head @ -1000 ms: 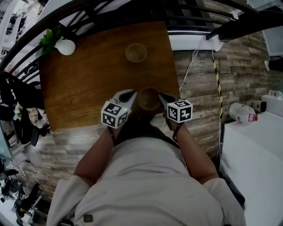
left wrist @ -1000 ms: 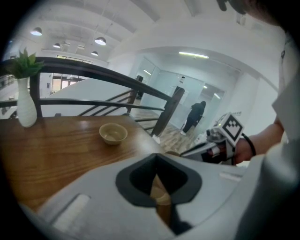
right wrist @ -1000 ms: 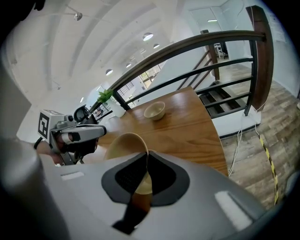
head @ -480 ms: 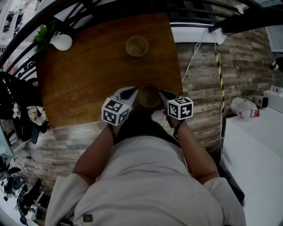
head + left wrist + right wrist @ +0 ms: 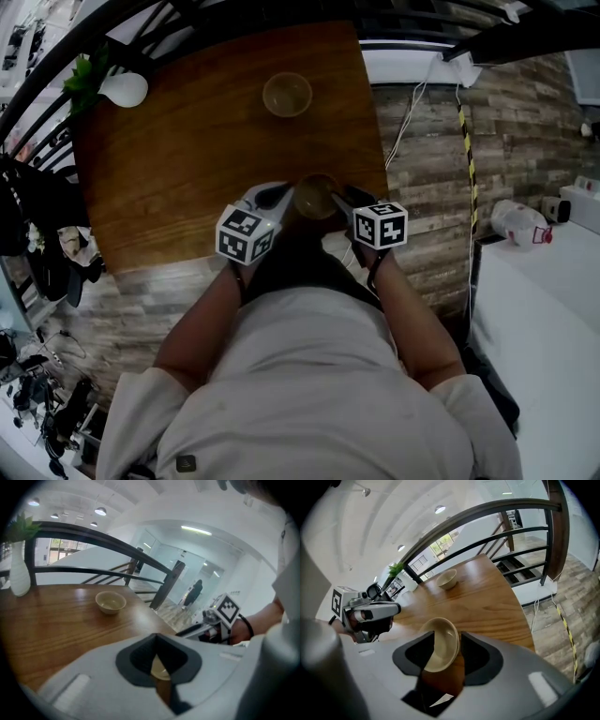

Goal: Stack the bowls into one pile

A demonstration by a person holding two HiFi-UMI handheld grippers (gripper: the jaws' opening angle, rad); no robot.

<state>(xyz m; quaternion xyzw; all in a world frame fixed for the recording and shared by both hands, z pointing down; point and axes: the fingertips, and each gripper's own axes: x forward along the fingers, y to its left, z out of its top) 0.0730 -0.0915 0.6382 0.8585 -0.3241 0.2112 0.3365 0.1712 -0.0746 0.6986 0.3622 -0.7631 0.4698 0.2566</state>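
The wooden table (image 5: 187,159) is carrying little: a white vase (image 5: 125,89) with a green sprig is standing at its far left corner, and the far bowl (image 5: 287,94) is sitting near the far edge, right of the middle, with bare wood all around it. The near bowl (image 5: 316,196) is sitting at the near edge toward the right corner, with the person's body pressing close behind it. The right gripper (image 5: 339,197) is flanking it; its jaws have just been opening and are standing wide, the bowl between them and looking tipped toward one pad in the right gripper view, which the head view is not showing. The left gripper (image 5: 277,194) is hovering just beside the bowl's other side, its jaws closed together at the tips, the bowl showing only through the slit behind them. A black railing (image 5: 56,56) is curving round the far and left edges; beyond the right edge, plank flooring (image 5: 422,169) is lying open.
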